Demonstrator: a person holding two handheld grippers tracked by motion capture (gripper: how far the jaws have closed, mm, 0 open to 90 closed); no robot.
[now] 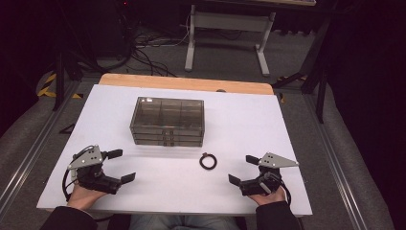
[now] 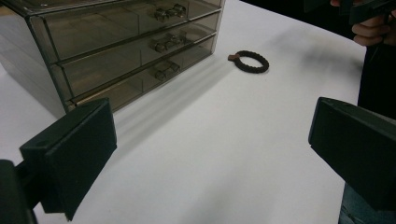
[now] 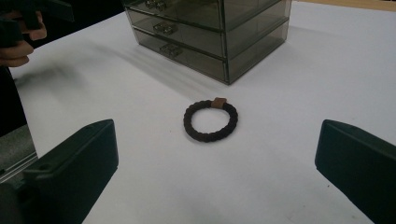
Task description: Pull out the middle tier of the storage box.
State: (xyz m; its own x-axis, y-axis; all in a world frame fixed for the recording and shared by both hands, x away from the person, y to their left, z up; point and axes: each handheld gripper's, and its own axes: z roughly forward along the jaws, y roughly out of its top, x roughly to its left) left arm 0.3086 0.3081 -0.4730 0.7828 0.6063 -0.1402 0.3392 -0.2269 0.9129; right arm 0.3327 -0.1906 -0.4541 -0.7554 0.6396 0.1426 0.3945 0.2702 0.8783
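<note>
A smoky clear box of three drawers [image 1: 167, 120] stands mid-table, all drawers closed [image 2: 116, 46] [image 3: 210, 28]. In front of it lies a dark braided hair tie [image 1: 208, 161] [image 2: 251, 61] [image 3: 210, 120] with a small brown tag. My left gripper [image 1: 121, 166] [image 2: 210, 154] rests open near the front left of the table, aimed toward the drawers, nothing between its jaws. My right gripper [image 1: 243, 169] [image 3: 215, 172] rests open at the front right, facing the hair tie a short way off, with nothing held.
The white table top [image 1: 239, 120] has a wooden strip along its far edge. Beyond it stand a white metal frame [image 1: 230, 33], loose cables on the floor and dark stands. A person's hands and sleeves come in at the front edge.
</note>
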